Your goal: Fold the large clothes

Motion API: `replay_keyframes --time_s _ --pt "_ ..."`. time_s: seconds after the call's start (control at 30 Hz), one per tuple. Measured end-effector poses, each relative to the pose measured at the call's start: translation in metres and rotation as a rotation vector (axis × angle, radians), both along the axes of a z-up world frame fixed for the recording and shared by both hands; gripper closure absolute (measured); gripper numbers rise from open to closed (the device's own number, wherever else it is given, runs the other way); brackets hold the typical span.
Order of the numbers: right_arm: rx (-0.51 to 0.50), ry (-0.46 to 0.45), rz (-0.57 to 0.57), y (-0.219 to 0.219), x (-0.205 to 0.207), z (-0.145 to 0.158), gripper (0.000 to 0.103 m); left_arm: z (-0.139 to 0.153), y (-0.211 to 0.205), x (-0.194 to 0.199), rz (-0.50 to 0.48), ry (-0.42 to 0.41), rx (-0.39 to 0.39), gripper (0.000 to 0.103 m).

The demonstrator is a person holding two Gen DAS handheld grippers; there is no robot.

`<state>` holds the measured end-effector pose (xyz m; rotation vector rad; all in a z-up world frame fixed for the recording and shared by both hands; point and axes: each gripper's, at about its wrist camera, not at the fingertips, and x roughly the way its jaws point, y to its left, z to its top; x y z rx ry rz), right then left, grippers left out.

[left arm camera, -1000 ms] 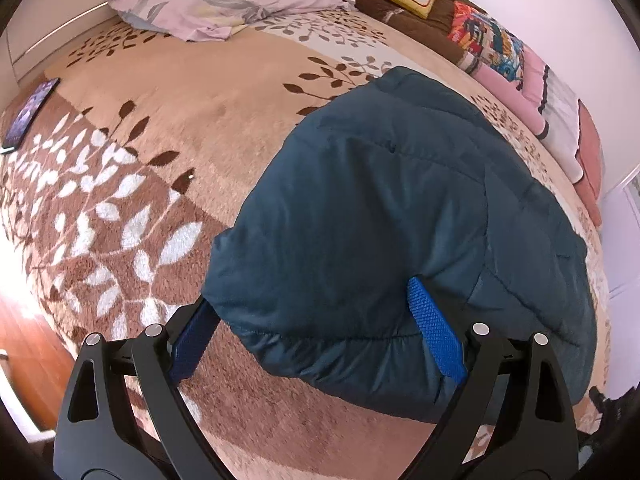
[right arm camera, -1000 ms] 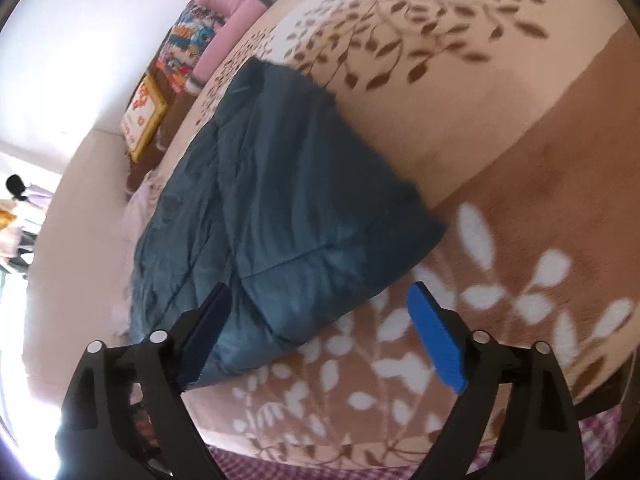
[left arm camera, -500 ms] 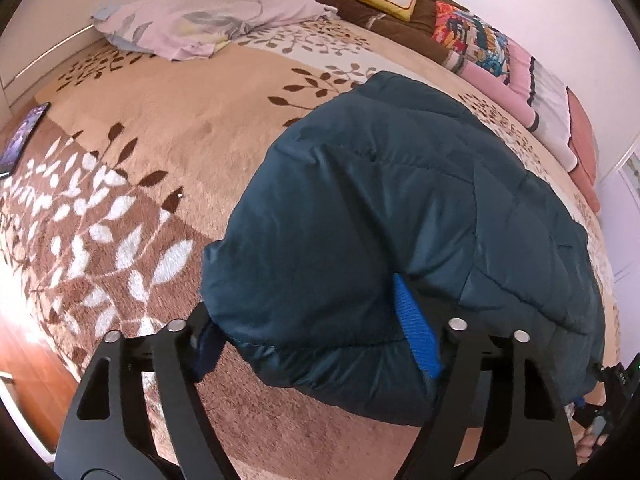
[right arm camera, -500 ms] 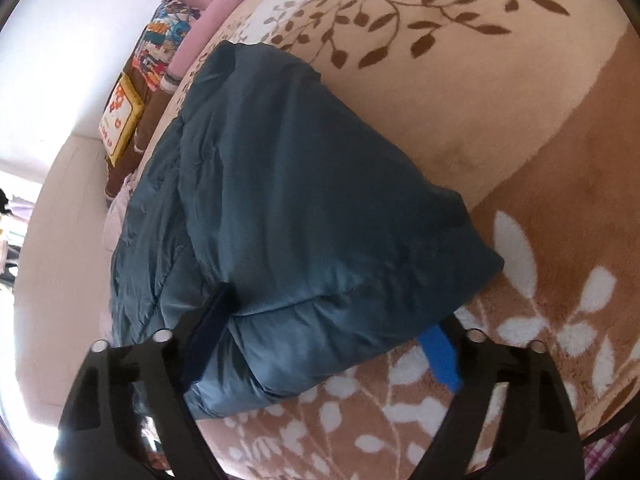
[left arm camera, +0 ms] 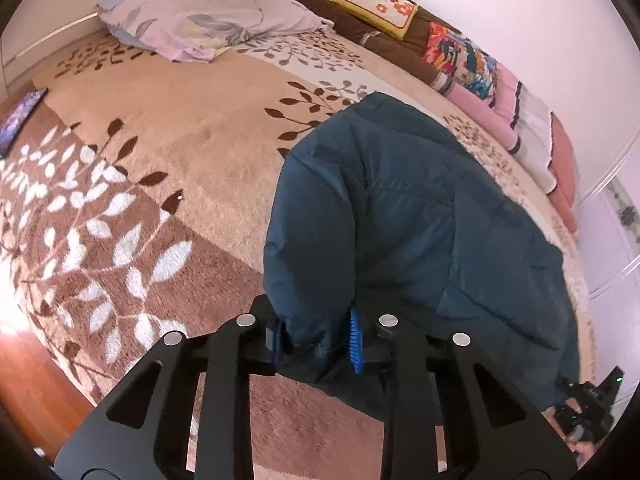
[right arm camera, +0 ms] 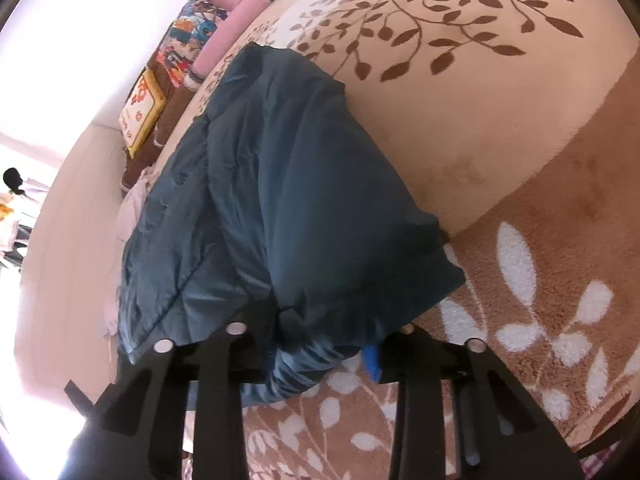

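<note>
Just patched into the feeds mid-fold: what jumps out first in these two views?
The dark teal padded jacket dominates both views, lying on the leaf-patterned brown and beige blanket. Both grippers have closed on its near edge: the left gripper pinches one bunched corner, the right gripper another. Behind it, a lilac pillow and a row of colourful cushions line the far side against the wall.

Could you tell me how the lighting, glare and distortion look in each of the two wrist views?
Left wrist: even daylight, a blown-out patch at the left edge, strong fisheye bending of the blanket; the jacket in the left gripper looks sharp. Right wrist: heavy glare whitens the left side; the jacket near the right gripper is slightly smeared.
</note>
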<state>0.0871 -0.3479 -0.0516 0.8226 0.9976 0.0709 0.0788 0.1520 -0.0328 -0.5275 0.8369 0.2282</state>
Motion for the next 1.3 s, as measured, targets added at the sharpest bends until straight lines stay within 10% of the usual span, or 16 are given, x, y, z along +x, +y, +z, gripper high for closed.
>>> replay_keyframes --time_s 1.3 --pt "0.064 -0.014 0.049 -0.010 -0.077 0.004 0.078 0.002 -0.003 -0.088 -0.052 0.031 -0.060 0.083"
